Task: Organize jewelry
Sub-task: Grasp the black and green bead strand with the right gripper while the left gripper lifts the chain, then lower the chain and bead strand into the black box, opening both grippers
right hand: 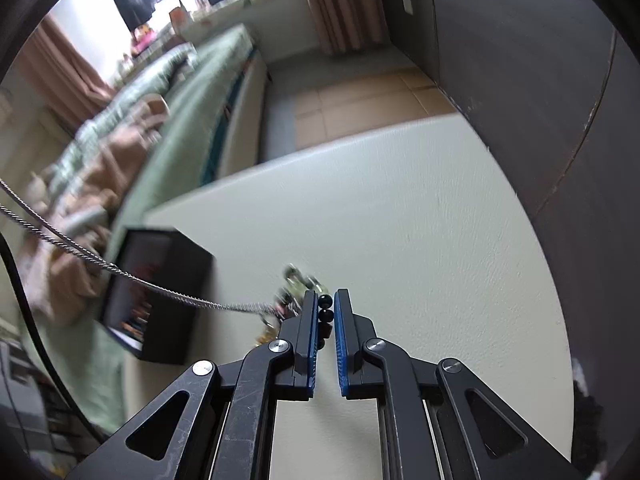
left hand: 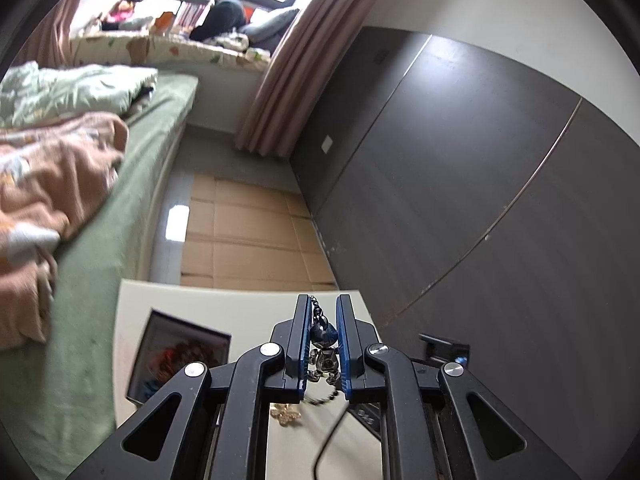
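Left tool: the left tool (left hand: 323, 316) has its blue pads nearly together, clamped on a dark robot charm (left hand: 323, 346) that hangs between them above the tabletop (left hand: 248, 304).
Charm chain: a short ball chain (left hand: 314, 301) runs up from the charm's head, between the fingertips.
Bead strand, left view: a blurred string of dark beads (left hand: 326, 394) trails below the charm toward the right finger.
Gold pendant: a small gold pendant (left hand: 285, 415) lies on the tabletop under the left tool, seen between its arms.
Right tool: the right tool (right hand: 326, 300) is narrowed onto a column of black beads (right hand: 326, 314), pinched between its pads over the pale tabletop (right hand: 420, 220).
Silver chain: a twisted silver chain (right hand: 120, 274) stretches taut from the left edge of the right wrist view to a blurred cluster of charms (right hand: 294, 292) just beside the right tool's left finger.
Jewelry box: a black open box (right hand: 156, 292) sits at the tabletop's left edge, next to the bed (right hand: 188, 120); its contents are colourful but too blurred to name.
Box, left view: the same box (left hand: 180, 356) stands to the left of the left tool.
Surroundings: a dark wardrobe (left hand: 460, 168) lines the right side, with cardboard (left hand: 248, 232) on the floor beyond.
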`<state>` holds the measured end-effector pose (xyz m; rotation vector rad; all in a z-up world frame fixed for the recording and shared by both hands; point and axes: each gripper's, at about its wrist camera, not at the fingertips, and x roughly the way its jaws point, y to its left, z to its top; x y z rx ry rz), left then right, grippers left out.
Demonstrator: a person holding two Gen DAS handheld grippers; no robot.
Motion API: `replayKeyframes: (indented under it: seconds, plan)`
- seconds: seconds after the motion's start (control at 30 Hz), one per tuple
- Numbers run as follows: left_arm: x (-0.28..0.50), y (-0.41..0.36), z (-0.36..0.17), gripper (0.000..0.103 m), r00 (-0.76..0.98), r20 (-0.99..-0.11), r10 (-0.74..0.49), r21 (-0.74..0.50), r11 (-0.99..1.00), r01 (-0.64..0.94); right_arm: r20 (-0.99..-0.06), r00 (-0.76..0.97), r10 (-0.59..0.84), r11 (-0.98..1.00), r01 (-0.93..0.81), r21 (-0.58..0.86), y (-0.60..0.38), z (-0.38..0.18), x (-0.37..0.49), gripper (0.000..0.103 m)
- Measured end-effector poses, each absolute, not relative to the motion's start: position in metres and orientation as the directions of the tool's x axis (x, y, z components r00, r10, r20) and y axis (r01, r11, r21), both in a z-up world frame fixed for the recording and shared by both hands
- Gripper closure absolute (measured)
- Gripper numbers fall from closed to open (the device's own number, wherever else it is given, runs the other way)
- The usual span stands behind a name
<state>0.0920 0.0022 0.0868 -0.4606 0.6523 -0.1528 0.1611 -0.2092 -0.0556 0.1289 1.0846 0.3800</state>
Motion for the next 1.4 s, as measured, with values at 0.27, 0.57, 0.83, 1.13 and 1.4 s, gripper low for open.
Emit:
replayKeyframes:
  seconds: [0.27,0.57,0.83,1.13,1.4]
  plan:
    - [0.075,0.012,0.137,0.09,0.833,-0.518,-0.196,-0.391,0.92,-0.027,-0.759,0.464,0.457,0.89,-0.255,0.379,-0.22,-0.024,0.154,0.094]
    - [0.059,0.026,0.187,0.09,0.872,-0.476,-0.112,-0.335,0.94,-0.062,-0.657,0.491,0.573,0.819,-0.301,0.489,-0.204,-0.004,0.143,0.094]
    - [0.053,0.041,0.214,0.09,0.893,-0.445,-0.062,-0.3,0.95,-0.084,-0.628,0.498,0.598,0.8,-0.32,0.508,-0.199,0.002,0.135,0.094]
    - [0.06,0.052,0.192,0.09,0.876,-0.481,-0.027,-0.285,0.95,-0.127,-0.617,0.496,0.611,0.79,-0.326,0.519,-0.198,0.001,0.133,0.094]
    - [0.064,0.073,0.152,0.09,0.846,-0.533,-0.012,-0.314,0.931,-0.185,-0.628,0.484,0.61,0.792,-0.335,0.511,-0.191,-0.002,0.132,0.094]
